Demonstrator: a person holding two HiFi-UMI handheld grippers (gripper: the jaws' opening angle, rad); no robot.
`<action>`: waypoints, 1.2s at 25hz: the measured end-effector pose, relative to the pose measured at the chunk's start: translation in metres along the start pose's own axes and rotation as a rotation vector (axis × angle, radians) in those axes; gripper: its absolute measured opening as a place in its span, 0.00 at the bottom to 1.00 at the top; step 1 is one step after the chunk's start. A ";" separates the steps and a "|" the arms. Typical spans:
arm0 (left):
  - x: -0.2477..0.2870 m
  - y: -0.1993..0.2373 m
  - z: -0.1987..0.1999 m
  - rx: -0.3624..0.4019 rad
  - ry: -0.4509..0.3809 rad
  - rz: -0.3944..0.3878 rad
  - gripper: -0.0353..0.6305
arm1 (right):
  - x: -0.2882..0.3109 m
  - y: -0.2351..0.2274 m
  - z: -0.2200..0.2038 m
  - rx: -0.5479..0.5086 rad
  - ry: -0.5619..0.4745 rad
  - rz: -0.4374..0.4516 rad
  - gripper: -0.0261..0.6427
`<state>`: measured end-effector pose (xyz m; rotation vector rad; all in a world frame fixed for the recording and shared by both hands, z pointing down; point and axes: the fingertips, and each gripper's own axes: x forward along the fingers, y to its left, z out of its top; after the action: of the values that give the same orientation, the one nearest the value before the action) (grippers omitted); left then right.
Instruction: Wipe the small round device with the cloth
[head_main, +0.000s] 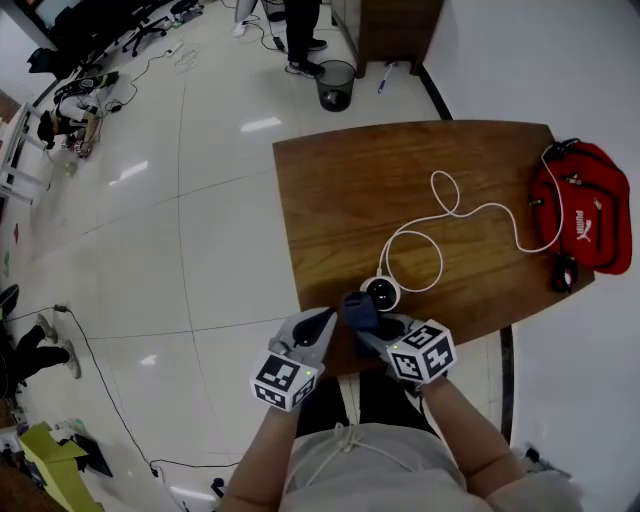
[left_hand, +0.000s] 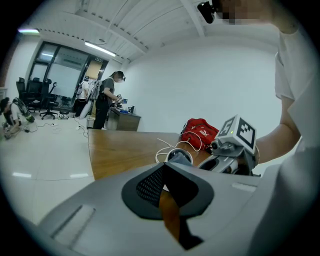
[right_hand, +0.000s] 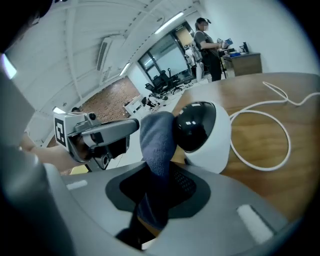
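Wiping step in hand. Right gripper (head_main: 370, 328) clamped on cloth (right_hand: 157, 142), pressed against device (right_hand: 202, 125) at its 9 o'clock. Device at counter (head_main: 400, 190) near edge, 6 o'clock. Left gripper (head_main: 322, 324) closed, empty. Next, judged: sweep cloth across dome, light pressure.

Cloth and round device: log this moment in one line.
right tongs: shut on cloth | cloth: against round device | left tongs: shut, empty | round device: on wooden table
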<state>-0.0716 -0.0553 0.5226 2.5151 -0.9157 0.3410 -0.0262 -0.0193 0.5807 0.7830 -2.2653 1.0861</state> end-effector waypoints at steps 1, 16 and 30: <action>0.001 -0.001 -0.002 -0.003 0.002 -0.002 0.06 | 0.001 -0.006 -0.006 0.035 0.001 -0.003 0.19; 0.008 -0.008 0.005 -0.001 -0.012 0.005 0.06 | -0.045 0.027 -0.006 -0.265 -0.050 0.033 0.19; 0.033 -0.032 -0.004 0.030 0.021 -0.013 0.06 | -0.035 -0.039 -0.030 -0.154 -0.037 -0.060 0.19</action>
<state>-0.0268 -0.0498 0.5278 2.5385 -0.8920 0.3795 0.0311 -0.0053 0.5953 0.8078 -2.3084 0.8645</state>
